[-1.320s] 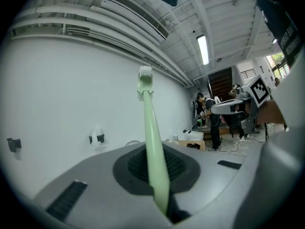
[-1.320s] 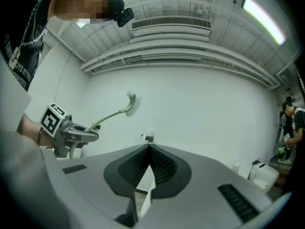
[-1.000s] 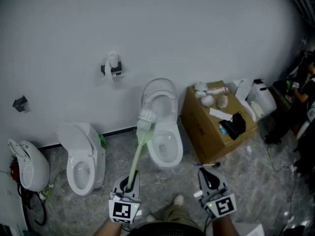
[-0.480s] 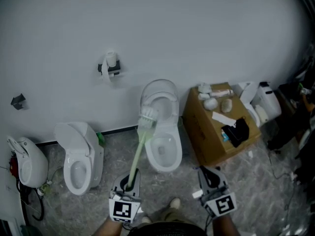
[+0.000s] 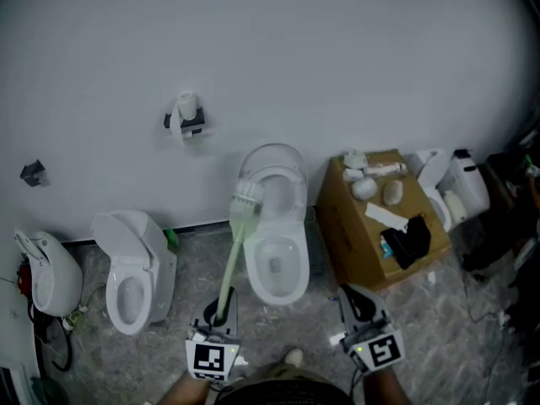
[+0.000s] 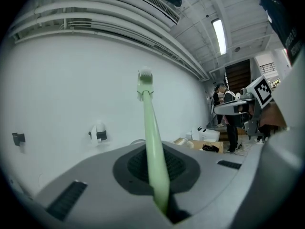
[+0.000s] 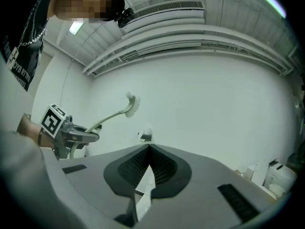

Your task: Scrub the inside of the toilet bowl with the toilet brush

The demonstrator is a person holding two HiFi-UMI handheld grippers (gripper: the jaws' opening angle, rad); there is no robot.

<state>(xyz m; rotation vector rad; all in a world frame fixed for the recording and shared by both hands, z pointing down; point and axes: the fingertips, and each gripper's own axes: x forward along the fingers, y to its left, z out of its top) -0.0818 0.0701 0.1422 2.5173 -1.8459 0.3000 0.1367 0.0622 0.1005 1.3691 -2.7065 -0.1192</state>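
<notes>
**STATUS: BRUSH RAISED, BOWL NOT YET ENTERED**

**Change over the last second.** Very little. The toilet brush (image 5: 234, 251) has kept the same slant and the same grasp. The whole scene has slid a little in the head view, which suggests a small movement of the head and not of the tool. The bristle head (image 5: 249, 197) has not descended. Judgement: scrubbing has not begun, and the head must still be lowered into the toilet bowl (image 5: 297, 285) before any stroke counts.

**Location of the task items.** The bowl stands open against the wall, between a second toilet (image 5: 131, 277) and a cardboard box (image 5: 371, 226). In the head view the bristle head lies over the left side of the raised seat area, above the bowl opening. Contact with the porcelain cannot be confirmed.

**Pose.**
- Left hand-held gripper (image 5: 223, 309): low and near the body, clamped on the lower end of the green handle (image 6: 155, 166). The handle runs up and forward towards the bowl.
- Right hand-held gripper (image 5: 358, 297): level with the left, well apart from it, aimed at the wall. Its jaws are drawn together with nothing between them.
</notes>
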